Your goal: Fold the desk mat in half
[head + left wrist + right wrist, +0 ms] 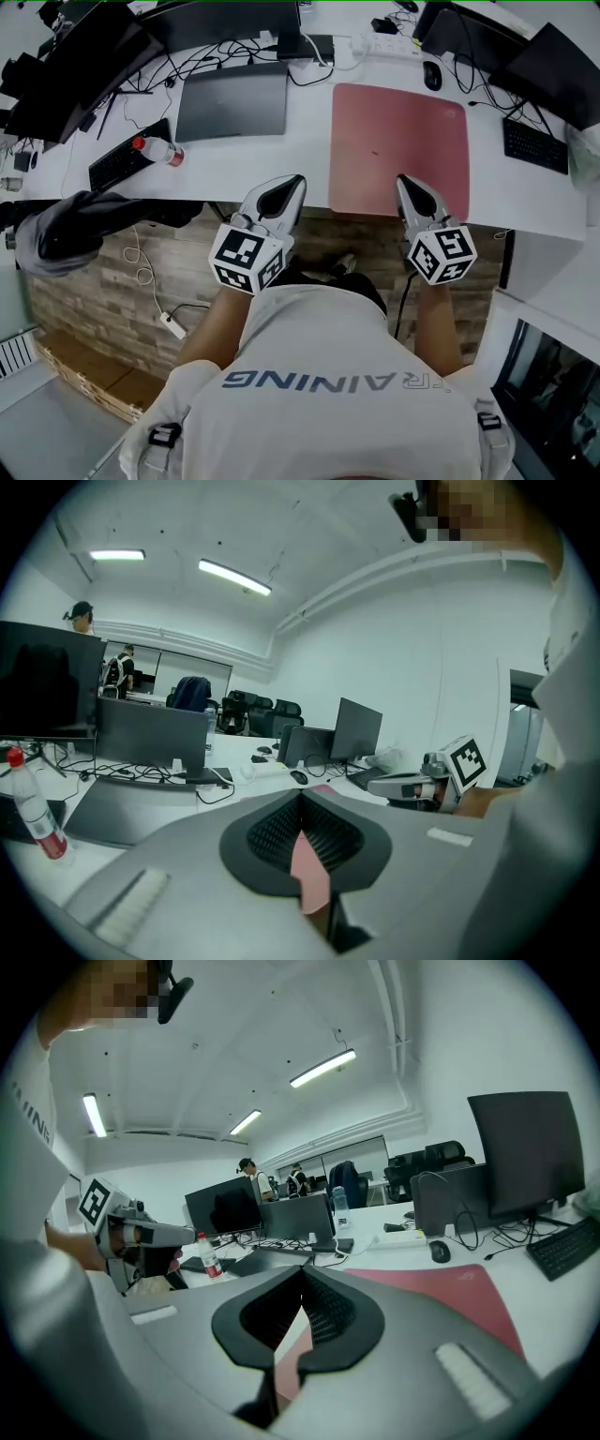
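Note:
The pink desk mat lies flat and unfolded on the white desk, its near edge at the desk's front. My right gripper hovers over the mat's near right part, jaws shut, nothing between them. My left gripper is shut too and sits just left of the mat's near left corner, over bare desk. In the right gripper view the mat spreads ahead beyond the shut jaws. In the left gripper view a strip of pink mat shows through the gap behind the shut tips.
A closed grey laptop lies left of the mat, with a water bottle on its side and a black keyboard further left. Behind the mat are a mouse and cables; another keyboard lies to the right. Monitors line the back.

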Tool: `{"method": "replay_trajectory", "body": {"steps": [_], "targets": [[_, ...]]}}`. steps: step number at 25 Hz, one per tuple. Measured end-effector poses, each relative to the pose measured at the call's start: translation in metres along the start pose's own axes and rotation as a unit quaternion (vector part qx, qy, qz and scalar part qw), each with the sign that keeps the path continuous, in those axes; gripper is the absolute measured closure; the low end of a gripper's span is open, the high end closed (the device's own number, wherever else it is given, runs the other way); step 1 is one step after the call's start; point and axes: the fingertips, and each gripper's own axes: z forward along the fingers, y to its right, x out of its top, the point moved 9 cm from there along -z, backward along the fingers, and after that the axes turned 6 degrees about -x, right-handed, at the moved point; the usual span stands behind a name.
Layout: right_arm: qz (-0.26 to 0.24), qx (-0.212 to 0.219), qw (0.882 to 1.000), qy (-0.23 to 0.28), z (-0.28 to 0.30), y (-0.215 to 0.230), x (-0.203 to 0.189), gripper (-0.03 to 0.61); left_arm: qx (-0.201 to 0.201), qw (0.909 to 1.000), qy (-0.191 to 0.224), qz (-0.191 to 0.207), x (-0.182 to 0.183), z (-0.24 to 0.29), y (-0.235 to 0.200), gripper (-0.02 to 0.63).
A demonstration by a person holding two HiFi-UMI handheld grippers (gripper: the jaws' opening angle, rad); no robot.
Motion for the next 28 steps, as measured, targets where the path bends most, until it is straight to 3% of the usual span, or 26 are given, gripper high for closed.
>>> {"method": "replay_trajectory", "body": {"steps": [4,5,7,10,13,19,24,28], "targets": [[-0.033,-0.005,0.998,-0.045,0.018,-0.031,-0.012,0.563,-0.005,1.0,-0.007,0.002,0.001,-0.009,-0.02,0.614],[-0.034,-0.002,0.998,-0.062,0.023,-0.035,-0.017,0.545,-0.008,0.9999,-0.007,0.0,0.001,-0.01,-0.024,0.614],[-0.017,0.008,0.995,-0.096,0.034,-0.041,-0.031,0.447,-0.014,0.9999,-0.009,-0.003,-0.001,-0.012,-0.031,0.614],[-0.027,0.012,0.988,-0.152,0.048,-0.049,-0.057,0.399,-0.018,0.9996,-0.019,-0.011,-0.01,-0.016,-0.034,0.614],[-0.081,0.015,0.975,-0.207,0.061,-0.057,-0.084,0.391,-0.019,0.9993,-0.028,-0.019,-0.02,-0.02,-0.03,0.614],[-0.139,0.025,0.951,-0.275,0.084,-0.076,-0.129,0.383,-0.015,0.9987,-0.046,-0.018,-0.036,-0.029,-0.025,0.614],[-0.237,0.015,0.923,-0.302,0.102,-0.085,-0.158,0.414,-0.005,0.9983,-0.05,-0.03,-0.044,-0.036,-0.026,0.614],[-0.312,0.02,0.894,-0.321,0.113,-0.093,-0.176,0.416,0.012,0.9975,-0.056,-0.041,-0.051,-0.043,-0.031,0.614]]}}
